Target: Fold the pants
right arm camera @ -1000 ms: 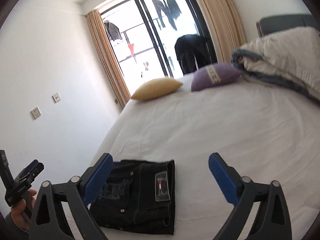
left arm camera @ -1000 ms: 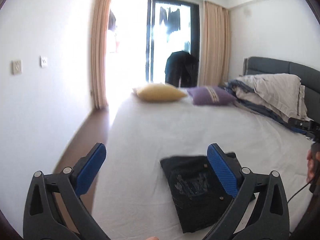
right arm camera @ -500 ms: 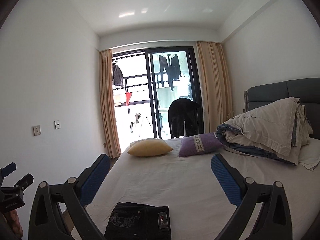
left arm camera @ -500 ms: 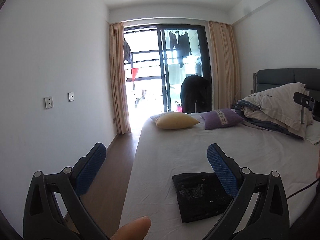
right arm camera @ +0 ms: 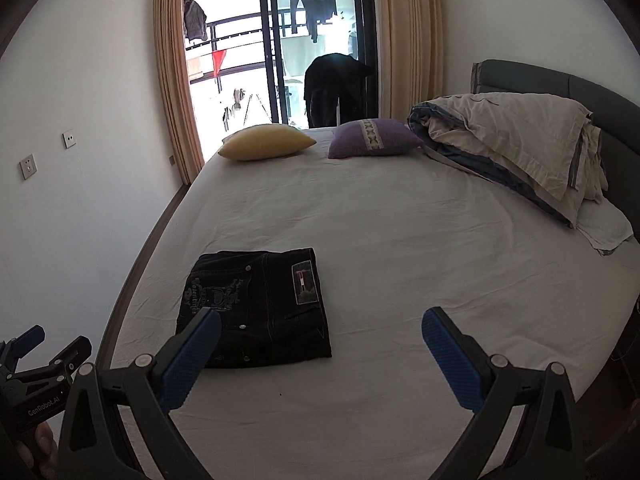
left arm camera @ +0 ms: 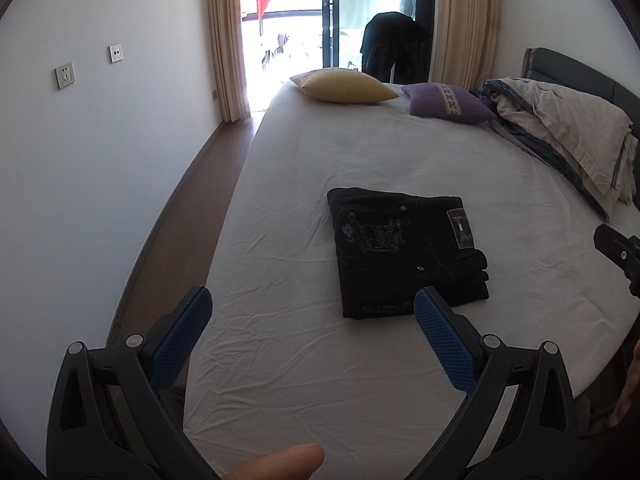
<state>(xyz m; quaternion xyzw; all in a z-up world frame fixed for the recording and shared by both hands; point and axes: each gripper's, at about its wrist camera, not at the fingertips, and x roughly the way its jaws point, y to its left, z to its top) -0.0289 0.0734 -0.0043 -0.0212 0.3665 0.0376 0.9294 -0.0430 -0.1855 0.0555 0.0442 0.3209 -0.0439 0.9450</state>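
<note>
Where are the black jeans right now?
The folded black jeans lie flat on the white bed sheet, near its left edge, well short of the yellow pillow; neither open claw touches them.

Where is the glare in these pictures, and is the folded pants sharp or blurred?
Left wrist view: balcony door overexposed, folded black jeans sharp. Right wrist view: the door glares less, jeans sharp; fisheye curves the bed edges.

I count one folded pair of black jeans [right arm camera: 256, 308], two cushions, one yellow [right arm camera: 266, 142], one purple [right arm camera: 374, 138], one bundled duvet [right arm camera: 516, 148], two wall plates [right arm camera: 28, 166], my two grippers, left [left arm camera: 312, 344] and right [right arm camera: 320, 352].
</note>
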